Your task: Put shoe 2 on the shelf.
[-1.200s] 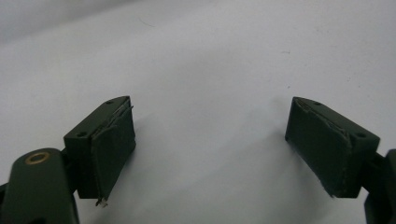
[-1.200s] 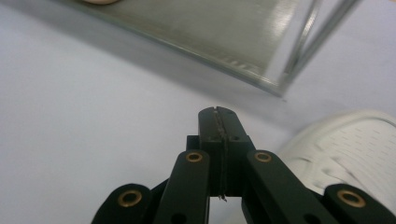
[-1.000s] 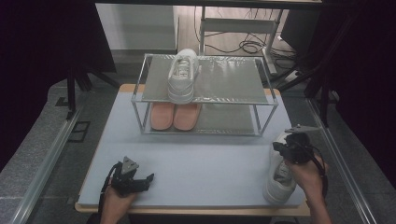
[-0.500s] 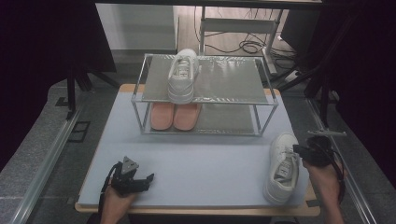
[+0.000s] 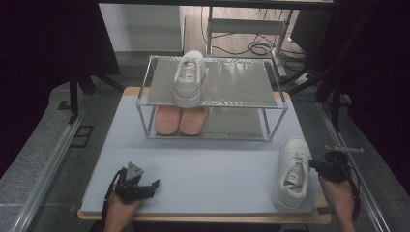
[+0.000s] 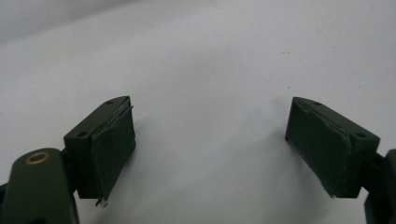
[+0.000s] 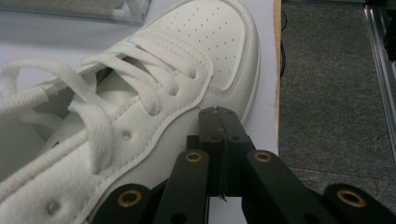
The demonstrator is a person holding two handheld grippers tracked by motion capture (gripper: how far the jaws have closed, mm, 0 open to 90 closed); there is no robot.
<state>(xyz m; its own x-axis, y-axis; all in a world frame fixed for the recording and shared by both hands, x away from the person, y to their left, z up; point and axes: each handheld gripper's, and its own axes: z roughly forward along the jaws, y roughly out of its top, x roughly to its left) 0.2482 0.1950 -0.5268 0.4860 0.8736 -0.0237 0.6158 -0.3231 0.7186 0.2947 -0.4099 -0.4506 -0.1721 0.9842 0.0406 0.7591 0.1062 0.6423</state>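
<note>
Currently, the right gripper (image 7: 219, 122), jaws pressed together, sits just right of the white sneaker (image 5: 292, 171) at the table (image 5: 217, 164) near-right corner. The left gripper (image 5: 145, 186), jaws apart, rests near-left.

A white lace-up sneaker (image 5: 292, 172) stands upright on its sole at the table's (image 5: 217, 169) near right corner, toe pointing away, laces loose, perforated toe cap.

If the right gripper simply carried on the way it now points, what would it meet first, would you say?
Most likely the white sneaker: the right gripper, jaws shut, already sits against its side, though true contact is unclear.
</note>
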